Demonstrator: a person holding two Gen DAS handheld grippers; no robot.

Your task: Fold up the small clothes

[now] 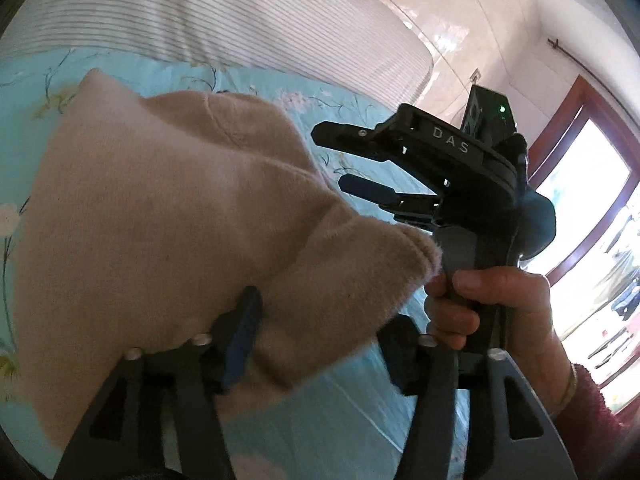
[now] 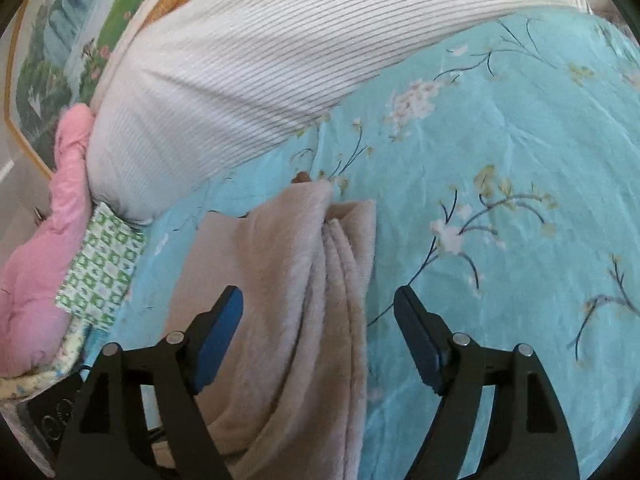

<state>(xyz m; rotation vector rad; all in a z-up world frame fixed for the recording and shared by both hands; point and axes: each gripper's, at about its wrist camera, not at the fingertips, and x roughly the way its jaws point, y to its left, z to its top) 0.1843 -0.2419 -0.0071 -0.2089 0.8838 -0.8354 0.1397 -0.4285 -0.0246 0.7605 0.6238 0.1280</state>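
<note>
A beige fuzzy garment (image 1: 160,216) lies bunched on the light blue floral bedsheet (image 1: 348,412). My left gripper (image 1: 320,344) is open, with the garment's hem draped between and over its fingers. My right gripper (image 1: 340,160) shows in the left wrist view, held by a hand at the right, open just beyond the garment's edge. In the right wrist view my right gripper (image 2: 320,340) is open, and the folded garment (image 2: 288,300) lies under and between its fingers on the sheet (image 2: 500,160).
A white striped pillow (image 2: 240,72) lies at the head of the bed. A pink cloth (image 2: 44,248) and a green patterned cloth (image 2: 100,272) lie at the left. A framed picture (image 2: 60,40) hangs behind. A window (image 1: 592,220) is at the right.
</note>
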